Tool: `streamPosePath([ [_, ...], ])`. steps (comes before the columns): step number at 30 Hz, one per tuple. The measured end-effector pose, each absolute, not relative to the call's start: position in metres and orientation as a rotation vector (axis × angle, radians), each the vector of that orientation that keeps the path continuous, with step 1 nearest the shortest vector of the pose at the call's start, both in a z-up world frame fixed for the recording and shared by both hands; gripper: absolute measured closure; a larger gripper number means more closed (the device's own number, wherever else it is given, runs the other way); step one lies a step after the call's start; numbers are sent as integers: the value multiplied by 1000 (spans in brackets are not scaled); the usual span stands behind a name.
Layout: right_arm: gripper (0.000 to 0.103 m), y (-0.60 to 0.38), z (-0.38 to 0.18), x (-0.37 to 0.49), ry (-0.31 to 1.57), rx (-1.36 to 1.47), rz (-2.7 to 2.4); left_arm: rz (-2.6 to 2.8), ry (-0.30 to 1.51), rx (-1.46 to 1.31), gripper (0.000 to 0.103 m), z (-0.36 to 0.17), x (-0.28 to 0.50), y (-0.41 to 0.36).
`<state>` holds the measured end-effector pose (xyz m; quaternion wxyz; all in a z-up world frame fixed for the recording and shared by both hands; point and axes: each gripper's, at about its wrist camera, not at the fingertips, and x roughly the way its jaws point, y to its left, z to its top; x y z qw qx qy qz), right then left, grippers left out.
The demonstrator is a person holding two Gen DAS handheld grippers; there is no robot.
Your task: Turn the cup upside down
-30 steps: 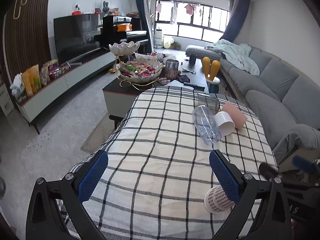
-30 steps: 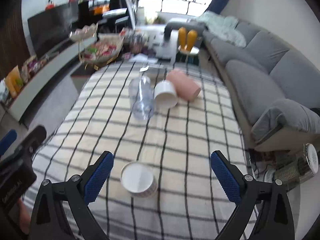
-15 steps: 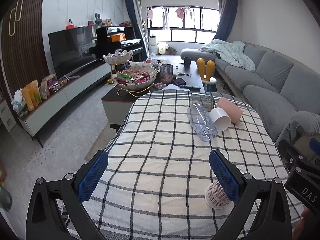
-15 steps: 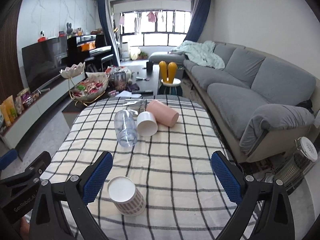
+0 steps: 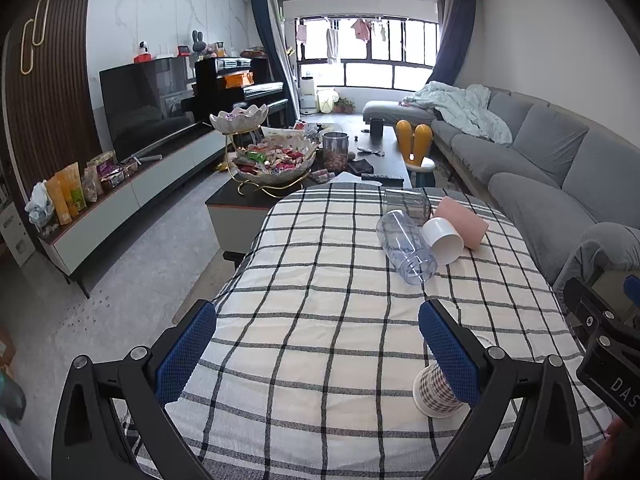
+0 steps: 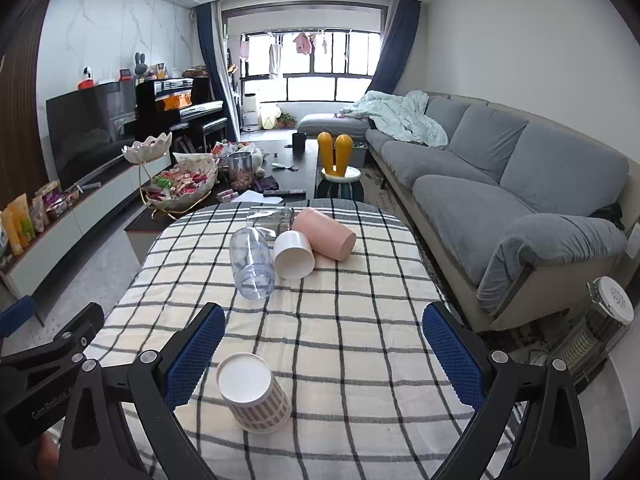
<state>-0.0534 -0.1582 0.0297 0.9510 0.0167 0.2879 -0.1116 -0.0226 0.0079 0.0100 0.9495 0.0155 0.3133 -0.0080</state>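
A checked paper cup (image 6: 254,392) stands upside down on the plaid-covered table (image 6: 360,352), base up, just right of my right gripper's left finger. In the left wrist view the same cup (image 5: 436,390) sits partly behind that gripper's right finger. My right gripper (image 6: 324,352) is open and empty, held above the table's near end. My left gripper (image 5: 318,350) is open and empty too, to the left of the cup.
Further up the table lie a clear plastic cup (image 6: 252,264), a white cup (image 6: 294,254), a pink cup (image 6: 324,234) and a glass (image 6: 270,216), all on their sides. A grey sofa (image 6: 520,200) runs along the right. A coffee table with snacks (image 6: 188,184) stands beyond.
Both grippers have pulled back and tilted up, so more of the room shows. The paper cup stays upside down in the same spot on the table.
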Motion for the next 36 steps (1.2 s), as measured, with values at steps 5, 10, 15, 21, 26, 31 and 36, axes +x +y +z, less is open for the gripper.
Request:
streamPosePath([
  [5, 3, -158, 32, -55, 576, 31, -228, -15, 638, 31, 0, 10, -23, 8],
  [10, 2, -158, 35, -57, 565, 32, -230, -16, 638, 32, 0, 10, -23, 8],
  [15, 2, -158, 34, -55, 577, 36, -223, -18, 644, 28, 0, 10, -22, 8],
  [21, 2, -159, 34, -56, 577, 38, -225, -19, 645, 28, 0, 10, -23, 8],
  [26, 2, -159, 35, -56, 577, 40, -226, -19, 646, 28, 0, 10, -23, 8],
  [31, 2, -159, 34, -56, 576, 40, -226, -19, 644, 28, 0, 10, -23, 8],
  [36, 2, -160, 34, -55, 575, 40, -227, -19, 643, 28, 0, 10, -23, 7],
])
